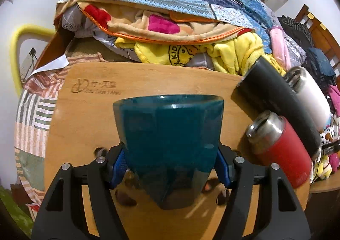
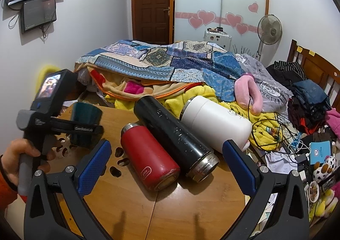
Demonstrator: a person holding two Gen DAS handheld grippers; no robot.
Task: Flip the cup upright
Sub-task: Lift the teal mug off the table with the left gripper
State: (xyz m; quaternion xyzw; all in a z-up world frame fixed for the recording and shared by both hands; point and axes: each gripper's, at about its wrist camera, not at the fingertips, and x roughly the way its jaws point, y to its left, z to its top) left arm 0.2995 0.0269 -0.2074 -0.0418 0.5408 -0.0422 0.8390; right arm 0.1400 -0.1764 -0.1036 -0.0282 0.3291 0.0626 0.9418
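Observation:
A dark teal cup [image 1: 170,133] fills the middle of the left wrist view, its wide end toward the top of the picture and its narrow end toward the bottom. My left gripper [image 1: 170,157] is shut on the cup's lower half, with the blue pads [image 1: 119,165] pressed on both sides. The right wrist view shows the same cup [image 2: 86,112] at the far left, clamped by the left gripper [image 2: 85,128] that a hand [image 2: 19,155] holds. Whether the cup rests on the wooden table [image 2: 191,208] I cannot tell. My right gripper [image 2: 165,144] stands open above the table, holding nothing.
A red bottle [image 2: 148,155], a black flask [image 2: 172,131] and a white flask [image 2: 216,123] lie on their sides on the table, right of the cup. Piled blankets [image 2: 165,63] and clothes crowd the table's far side. Cables and small items [image 2: 297,150] lie at the right.

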